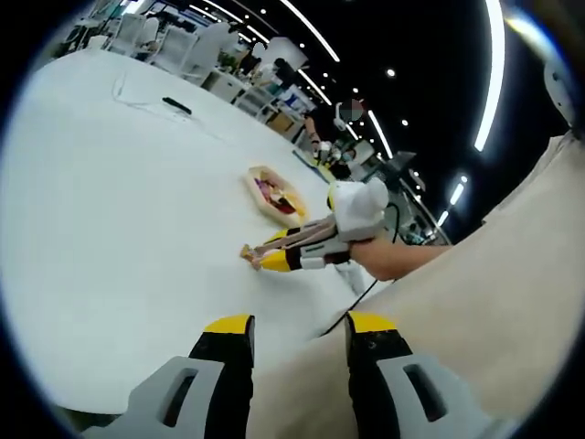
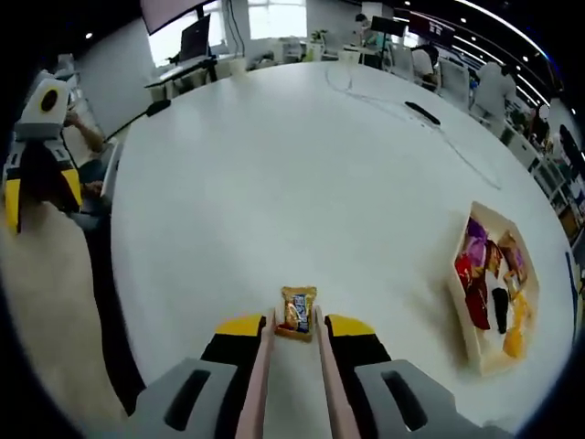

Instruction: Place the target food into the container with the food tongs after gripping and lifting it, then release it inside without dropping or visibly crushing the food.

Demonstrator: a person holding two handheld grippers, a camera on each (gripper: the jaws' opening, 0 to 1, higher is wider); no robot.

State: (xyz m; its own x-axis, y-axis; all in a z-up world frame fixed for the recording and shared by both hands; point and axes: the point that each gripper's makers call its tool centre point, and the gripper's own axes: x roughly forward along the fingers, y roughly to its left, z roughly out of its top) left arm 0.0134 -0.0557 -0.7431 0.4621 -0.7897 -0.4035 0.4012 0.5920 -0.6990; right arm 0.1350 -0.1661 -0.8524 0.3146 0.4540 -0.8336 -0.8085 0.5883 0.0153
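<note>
Right gripper (image 2: 295, 322) clamps pinkish plastic food tongs (image 2: 258, 384) around a small orange snack packet (image 2: 298, 312) on the white round table (image 2: 274, 183) — wooden hexagonal container (image 2: 468, 315) at three o'clock; left gripper (image 1: 298, 329) open, empty.

Big white table (image 2: 302, 174), office desks behind, ceiling strip lights (image 1: 494, 73).

white table (image 1: 119, 210), snack tray (image 1: 274, 195), right gripper (image 1: 251, 256)

Long ceiling lights (image 1: 494, 82) at one o'clock shine bright on the white worktop (image 2: 302, 183), shadows are faint, and the round edges bend and blur.
</note>
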